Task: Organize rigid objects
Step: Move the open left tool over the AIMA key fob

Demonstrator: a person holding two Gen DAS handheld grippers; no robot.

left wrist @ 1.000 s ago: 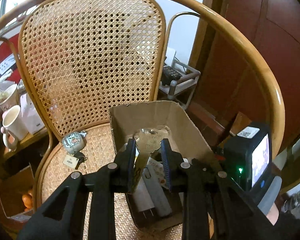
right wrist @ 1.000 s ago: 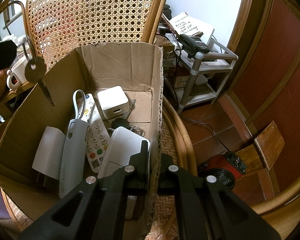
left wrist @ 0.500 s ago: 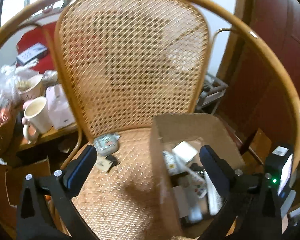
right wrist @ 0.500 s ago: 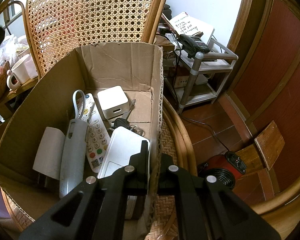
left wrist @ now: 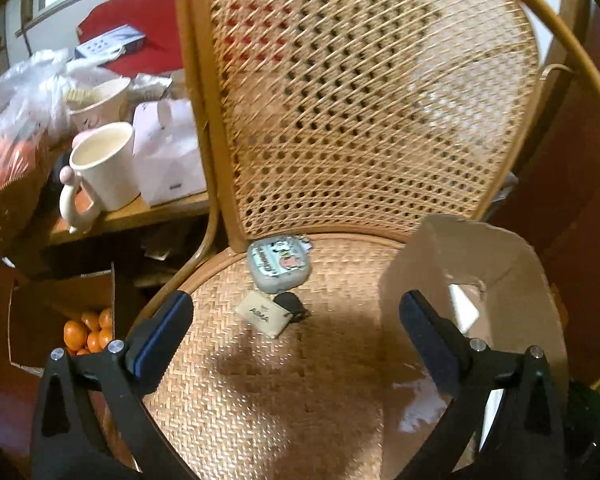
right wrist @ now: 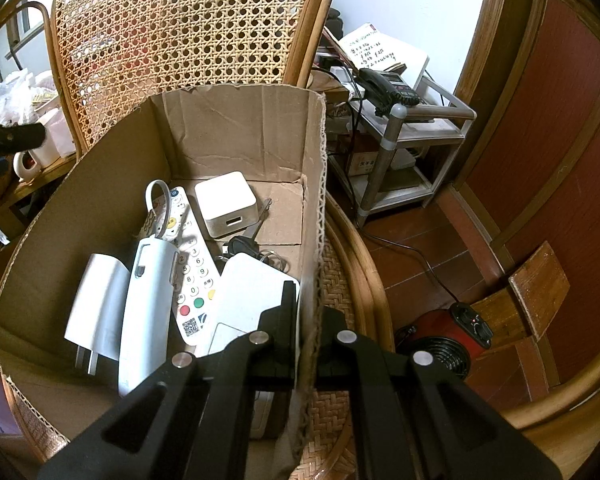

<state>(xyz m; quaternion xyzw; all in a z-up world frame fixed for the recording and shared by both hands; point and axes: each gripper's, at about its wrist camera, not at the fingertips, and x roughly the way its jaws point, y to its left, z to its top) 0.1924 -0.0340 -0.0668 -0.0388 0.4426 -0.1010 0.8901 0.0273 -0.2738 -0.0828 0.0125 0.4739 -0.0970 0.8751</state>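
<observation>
The left claw point(left wrist: 294, 320) stands wide apart with nothing between its blue-padded fingers point(left wrist: 162, 330), pointing down at the woven cane seat of a rattan chair point(left wrist: 268, 400). On that seat, near the foot of the chair back, lies a small grey rounded-square case with a cartoon print on its lid point(left wrist: 279, 265). Just in front of it, and touching, is a beige rectangular tag with dark lettering point(left wrist: 263, 313) beside a small black fob point(left wrist: 290, 305).

To the right on the same seat sits the open brown cardboard box point(right wrist: 236, 128). The right claw point(right wrist: 306, 300) is closed tight on the box's right wall, one finger inside and one outside. Inside the box lie a white wall plug with two prongs point(right wrist: 96, 308), a long pale grey handset with a loop strap point(right wrist: 148, 304), a white remote control with coloured buttons point(right wrist: 190, 264), a white square adapter block point(right wrist: 225, 203), a flat white rounded box point(right wrist: 252, 296) and a dark bunch of keys point(right wrist: 246, 245), all packed close and partly overlapping.

On the wooden worktop left of the chair stands a cream mug point(left wrist: 102, 172).
</observation>
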